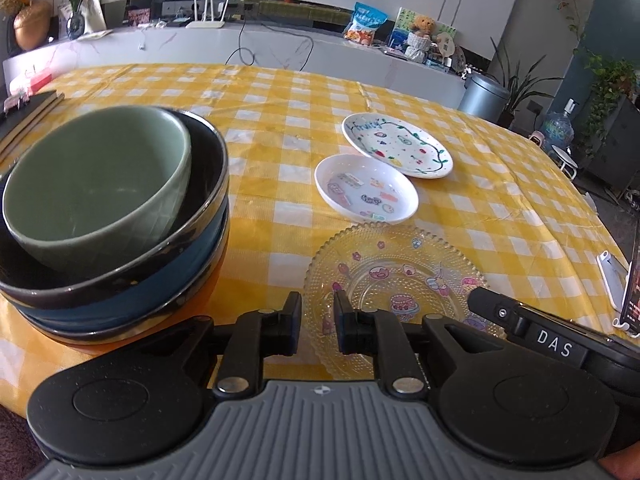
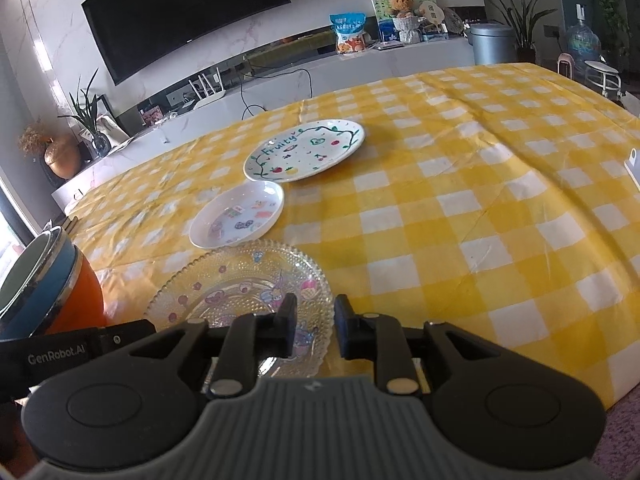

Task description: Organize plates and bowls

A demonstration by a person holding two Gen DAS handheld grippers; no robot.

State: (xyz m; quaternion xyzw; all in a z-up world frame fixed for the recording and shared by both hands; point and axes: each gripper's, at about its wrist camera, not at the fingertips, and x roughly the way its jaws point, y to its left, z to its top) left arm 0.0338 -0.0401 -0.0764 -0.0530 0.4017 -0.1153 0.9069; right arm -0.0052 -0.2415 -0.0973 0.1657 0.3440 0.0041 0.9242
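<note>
On the yellow-checked cloth (image 1: 280, 128) of a table, three plates lie in a row and a stack of bowls stands to their left. Left wrist view: the bowl stack (image 1: 120, 240) has a green bowl (image 1: 96, 184) tilted inside a black bowl (image 1: 208, 184), which sits in a blue bowl (image 1: 160, 296) over an orange one (image 1: 212, 300) at the bottom. Farthest from the camera lies the "Fruity" plate (image 1: 398, 146), white with painted fruit and a vine border. Just before it, rims touching or nearly so, lies the small white dish (image 1: 366, 189) with sticker-like pictures. Nearest lies the glass plate (image 1: 394, 280), clear, beaded at the rim and printed with cartoon sweets. The left gripper (image 1: 318, 328) hangs low over the near left edge of the glass plate, its fingers slightly apart with nothing clamped between them; whether a finger touches the plate cannot be told. The right gripper (image 1: 520, 320) enters at lower right, over the plate's near right rim. Right wrist view: the right gripper (image 2: 316, 330) hangs over the near right rim of the glass plate (image 2: 240, 280), fingers slightly apart, holding nothing. Beyond lie the small white dish (image 2: 236, 220) and the "Fruity" plate (image 2: 304, 150). The bowl stack (image 2: 44, 280) stands at far left. The left gripper (image 2: 80, 344) enters at lower left.
</note>
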